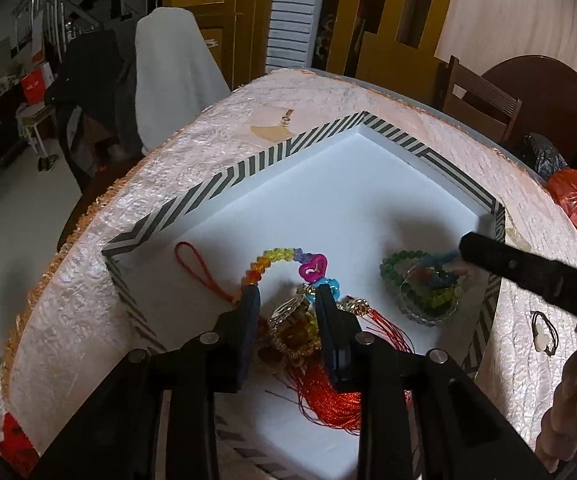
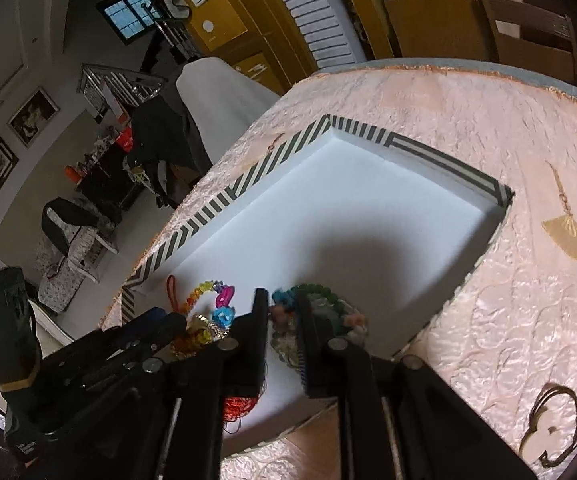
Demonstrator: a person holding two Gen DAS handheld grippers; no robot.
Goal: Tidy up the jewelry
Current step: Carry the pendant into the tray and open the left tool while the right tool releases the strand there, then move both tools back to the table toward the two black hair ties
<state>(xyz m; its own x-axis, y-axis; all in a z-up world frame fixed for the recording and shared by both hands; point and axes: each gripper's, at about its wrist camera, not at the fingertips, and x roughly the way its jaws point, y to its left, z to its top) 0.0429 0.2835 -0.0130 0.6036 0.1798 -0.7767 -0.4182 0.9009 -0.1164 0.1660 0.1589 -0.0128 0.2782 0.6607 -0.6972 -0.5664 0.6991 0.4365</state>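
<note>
A white tray with a striped rim (image 1: 216,184) (image 2: 248,184) sits on the pink tablecloth. In it lie a rainbow bead charm with a red tassel (image 1: 312,268) (image 2: 224,300) and a pile of green and blue bead bracelets (image 1: 424,284) (image 2: 320,304). My left gripper (image 1: 288,304) is open, its fingers either side of the gold charm piece and touching nothing. My right gripper (image 2: 282,304) (image 1: 464,252) is open with its tips over the bracelet pile.
A dark cord necklace with a white pendant (image 1: 544,334) (image 2: 552,428) lies on the cloth right of the tray. A gold fan pendant (image 2: 568,232) lies further back. An orange bag (image 1: 576,200) sits at the table's right edge. Chairs stand behind the table.
</note>
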